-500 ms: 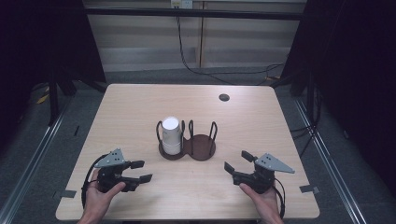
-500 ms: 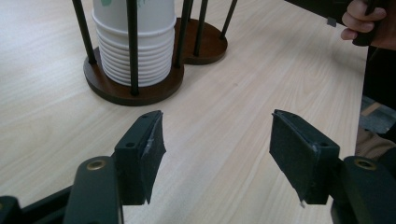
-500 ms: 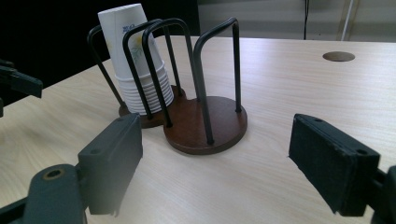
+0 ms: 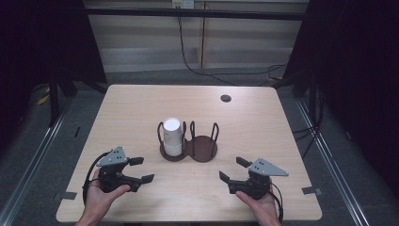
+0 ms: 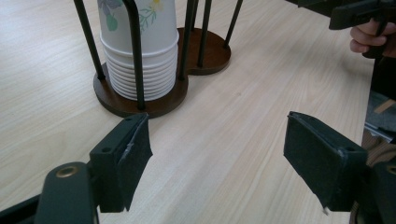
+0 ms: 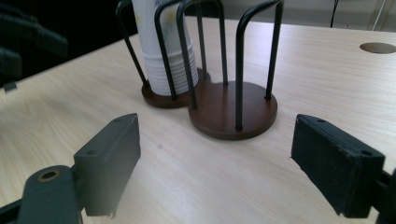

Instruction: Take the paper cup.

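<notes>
A dark wooden two-ring cup holder (image 4: 203, 147) with black wire posts stands mid-table. Its left ring holds a stack of white paper cups (image 4: 172, 136) with a flower print; its right ring is bare. My left gripper (image 4: 145, 169) hovers near the front left of the table, open, with nothing between its jaws, pointing toward the holder. My right gripper (image 4: 231, 169) is at the front right, also open and holding nothing. The left gripper view shows the cups (image 5: 140, 42) and holder (image 5: 210, 44) beyond the open left gripper (image 5: 217, 149). Past the open right gripper (image 6: 215, 158) stand the holder (image 6: 233, 112) and cups (image 6: 161, 51).
The light wooden table (image 4: 141, 108) has a round dark cable hole (image 4: 226, 98) at the back right. Dark curtains flank both sides, and cables hang behind the table. The other hand and its gripper (image 5: 359, 14) show at the top right of the left gripper view.
</notes>
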A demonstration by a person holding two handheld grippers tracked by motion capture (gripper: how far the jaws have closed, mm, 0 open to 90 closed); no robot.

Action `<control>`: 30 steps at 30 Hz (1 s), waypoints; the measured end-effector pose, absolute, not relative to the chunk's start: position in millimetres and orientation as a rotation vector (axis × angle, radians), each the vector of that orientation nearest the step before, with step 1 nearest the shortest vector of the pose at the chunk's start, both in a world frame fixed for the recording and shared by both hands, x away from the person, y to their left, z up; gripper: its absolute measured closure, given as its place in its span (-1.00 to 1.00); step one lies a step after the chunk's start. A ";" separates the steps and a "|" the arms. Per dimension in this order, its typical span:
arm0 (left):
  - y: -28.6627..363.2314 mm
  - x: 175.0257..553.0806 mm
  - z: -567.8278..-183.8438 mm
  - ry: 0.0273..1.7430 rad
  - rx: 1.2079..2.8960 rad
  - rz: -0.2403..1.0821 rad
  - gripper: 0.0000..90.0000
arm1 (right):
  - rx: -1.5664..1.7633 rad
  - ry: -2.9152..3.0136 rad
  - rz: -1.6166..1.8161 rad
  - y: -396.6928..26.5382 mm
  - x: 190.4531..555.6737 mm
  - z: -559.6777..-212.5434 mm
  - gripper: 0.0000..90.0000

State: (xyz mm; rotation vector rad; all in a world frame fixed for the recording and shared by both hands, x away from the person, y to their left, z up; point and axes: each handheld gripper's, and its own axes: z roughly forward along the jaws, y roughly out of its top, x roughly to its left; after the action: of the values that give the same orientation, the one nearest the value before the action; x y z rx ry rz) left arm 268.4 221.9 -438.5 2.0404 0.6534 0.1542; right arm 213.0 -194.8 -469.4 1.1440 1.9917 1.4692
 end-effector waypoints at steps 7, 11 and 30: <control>217.3 272.0 -429.8 0.650 2.059 0.111 -0.56 | 1.151 2.082 1.462 -190.8 214.1 -472.3 -0.64; 210.2 273.0 -420.0 0.625 2.081 0.102 -0.50 | 1.140 2.115 1.459 -189.1 213.7 -470.3 -0.63; 198.2 302.4 -379.9 0.620 2.146 0.158 -0.38 | 1.110 2.193 1.496 -186.3 213.6 -470.6 -0.59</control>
State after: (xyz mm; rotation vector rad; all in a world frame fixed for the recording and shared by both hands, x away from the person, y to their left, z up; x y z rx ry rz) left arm 302.4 198.2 -379.9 2.1459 0.6197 0.1583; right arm 213.6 -186.3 -470.6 1.1098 2.1933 1.4962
